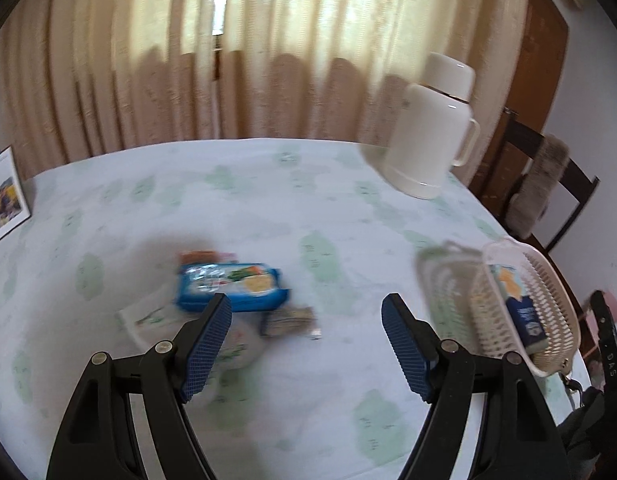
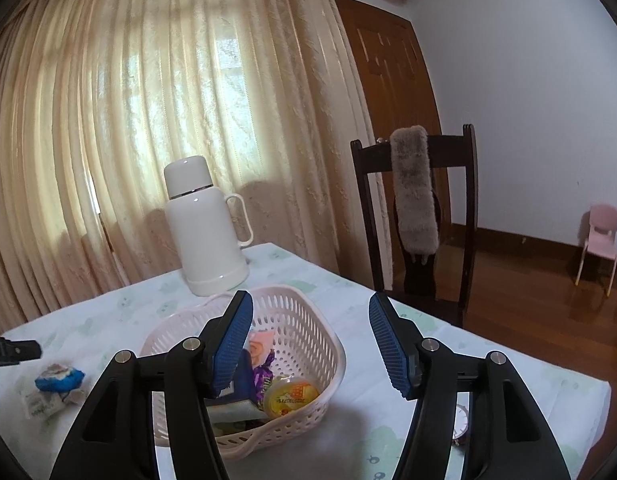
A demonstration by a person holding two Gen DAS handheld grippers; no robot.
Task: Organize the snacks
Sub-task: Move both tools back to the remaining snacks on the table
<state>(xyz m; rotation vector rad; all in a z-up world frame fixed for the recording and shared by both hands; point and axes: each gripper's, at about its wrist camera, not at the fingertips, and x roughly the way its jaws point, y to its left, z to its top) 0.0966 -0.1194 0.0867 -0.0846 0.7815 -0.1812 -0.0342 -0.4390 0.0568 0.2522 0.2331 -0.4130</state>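
Observation:
In the left wrist view, a blue snack pack (image 1: 232,286) lies on the tablecloth among several smaller packets, including a grey one (image 1: 288,321) and a white one (image 1: 146,316). My left gripper (image 1: 306,344) is open and empty just in front of them. The white perforated basket (image 1: 548,280) stands to the right with a blue packet (image 1: 522,308) in it. In the right wrist view, my right gripper (image 2: 310,344) is open and empty above the basket (image 2: 308,320), which holds a yellow jelly cup (image 2: 290,394), a purple candy (image 2: 264,372) and other packets.
A white thermos (image 2: 204,228) stands at the table's far side, also in the left wrist view (image 1: 432,128). A dark chair (image 2: 420,216) with a grey fur cover stands at the right edge. A photo card (image 1: 4,196) lies at the far left. Curtains hang behind.

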